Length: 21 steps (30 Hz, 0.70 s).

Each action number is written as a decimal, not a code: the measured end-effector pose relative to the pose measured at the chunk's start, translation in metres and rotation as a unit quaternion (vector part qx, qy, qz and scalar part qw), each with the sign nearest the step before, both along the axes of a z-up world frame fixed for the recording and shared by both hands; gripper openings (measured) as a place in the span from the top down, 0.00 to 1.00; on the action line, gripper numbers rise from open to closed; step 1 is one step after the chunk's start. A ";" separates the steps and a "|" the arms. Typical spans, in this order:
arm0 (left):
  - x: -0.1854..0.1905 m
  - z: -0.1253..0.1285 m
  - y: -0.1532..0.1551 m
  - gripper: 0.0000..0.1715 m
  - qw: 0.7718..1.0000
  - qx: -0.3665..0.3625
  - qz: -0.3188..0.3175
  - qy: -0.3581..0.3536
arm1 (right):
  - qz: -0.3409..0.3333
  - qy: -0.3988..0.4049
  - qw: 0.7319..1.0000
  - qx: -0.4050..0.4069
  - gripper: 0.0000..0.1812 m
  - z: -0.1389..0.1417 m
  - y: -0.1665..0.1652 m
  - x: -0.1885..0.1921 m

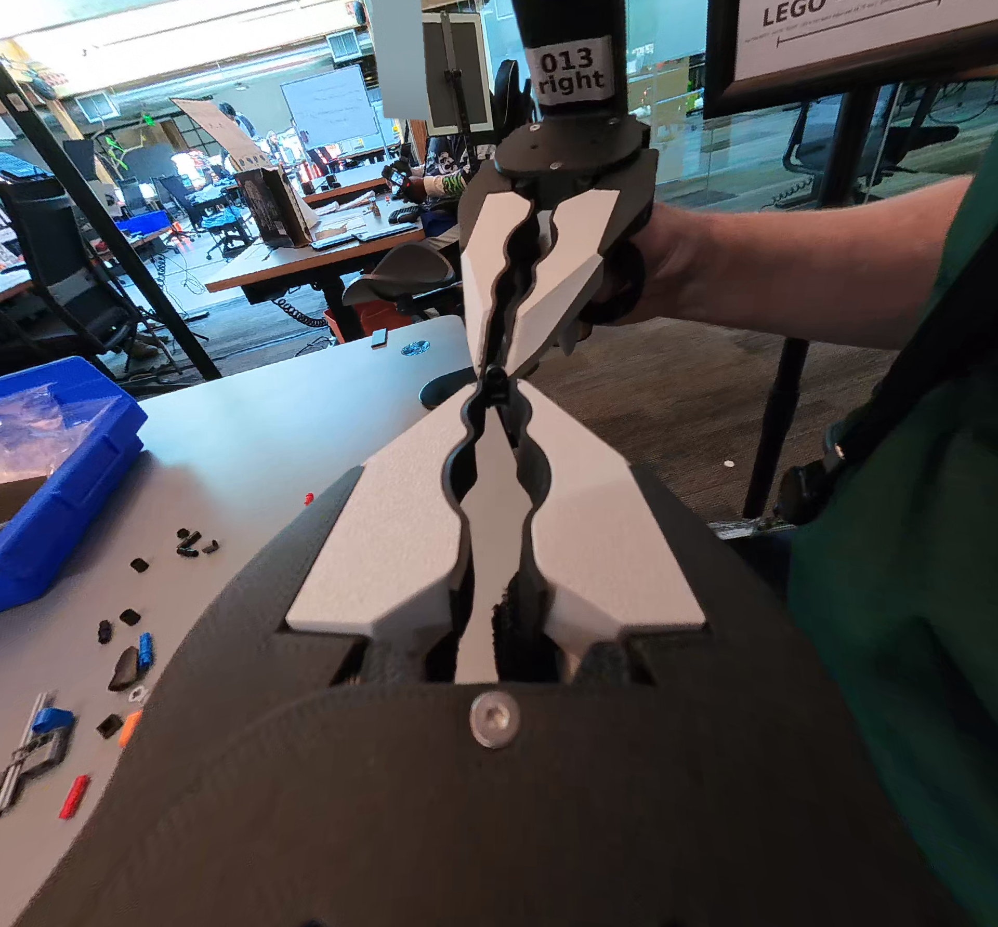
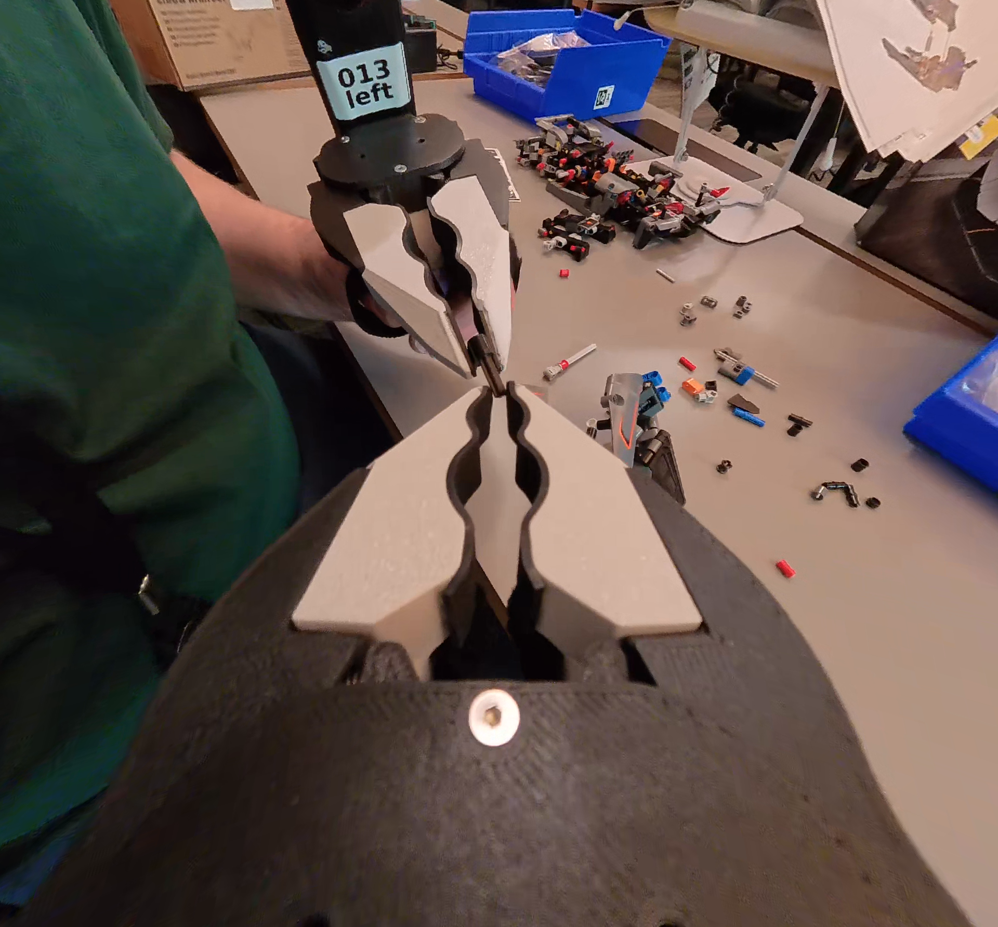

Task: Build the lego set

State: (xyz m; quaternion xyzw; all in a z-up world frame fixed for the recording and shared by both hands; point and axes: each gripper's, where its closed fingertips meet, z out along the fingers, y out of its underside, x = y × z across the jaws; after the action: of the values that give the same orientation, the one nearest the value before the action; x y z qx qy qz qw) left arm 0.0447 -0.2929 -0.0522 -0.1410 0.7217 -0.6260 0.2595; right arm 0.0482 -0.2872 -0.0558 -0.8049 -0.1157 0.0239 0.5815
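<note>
Both tongs meet tip to tip above the grey worktop [image 2: 594,307] edge, lifted clear so the parts can be pushed together. Left tongs [image 1: 494,393] and right tongs [image 2: 499,388] each look clamped on one end of a small black plastic lego pin piece [image 2: 489,369]. Half-built grey-black lego model [image 2: 610,188] sits well beyond the pin, by the blue plastic bin [image 2: 567,59].

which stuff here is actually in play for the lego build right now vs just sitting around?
In play:
- small black lego piece, pinched between both tips
- left hand-held gripper
- right hand-held gripper
- open instruction booklet

Lying about:
- partly built model
- loose pieces on the table
- blue bin
- cardboard box
</note>
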 end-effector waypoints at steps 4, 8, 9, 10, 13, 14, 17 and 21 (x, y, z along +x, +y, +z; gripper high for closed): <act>0.000 0.001 0.000 0.97 1.000 0.003 0.003 -0.004 | 0.010 0.001 1.000 0.001 0.98 0.001 0.000 0.000; 0.005 -0.001 0.003 0.97 0.999 0.024 0.031 -0.012 | -0.015 0.013 1.000 -0.007 0.94 -0.001 0.001 0.009; 0.008 -0.003 0.005 0.97 0.998 0.044 0.049 -0.018 | -0.028 0.021 0.999 -0.015 0.92 -0.002 0.000 0.013; 0.010 -0.005 0.006 0.97 0.996 0.063 0.063 -0.028 | -0.039 0.037 0.998 -0.020 0.92 -0.002 -0.001 0.015; 0.016 -0.010 0.008 0.97 0.983 0.130 0.109 -0.075 | -0.074 0.114 0.991 -0.019 0.90 0.001 -0.002 0.017; 0.016 -0.010 0.007 0.97 0.977 0.149 0.119 -0.092 | -0.080 0.143 0.986 -0.010 0.88 0.003 0.000 0.016; 0.021 -0.012 0.006 0.97 0.961 0.194 0.147 -0.131 | -0.106 0.192 0.976 -0.018 0.84 -0.003 0.003 0.014; 0.022 -0.013 0.002 0.96 0.950 0.219 0.154 -0.159 | -0.138 0.236 0.962 -0.013 0.86 -0.008 0.005 0.018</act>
State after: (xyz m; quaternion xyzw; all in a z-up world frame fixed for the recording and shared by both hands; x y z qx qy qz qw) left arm 0.0669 -0.2913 -0.0648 -0.0884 0.7599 -0.4196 0.4885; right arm 0.0664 -0.2820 -0.0636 -0.7918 0.1379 0.1343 0.5797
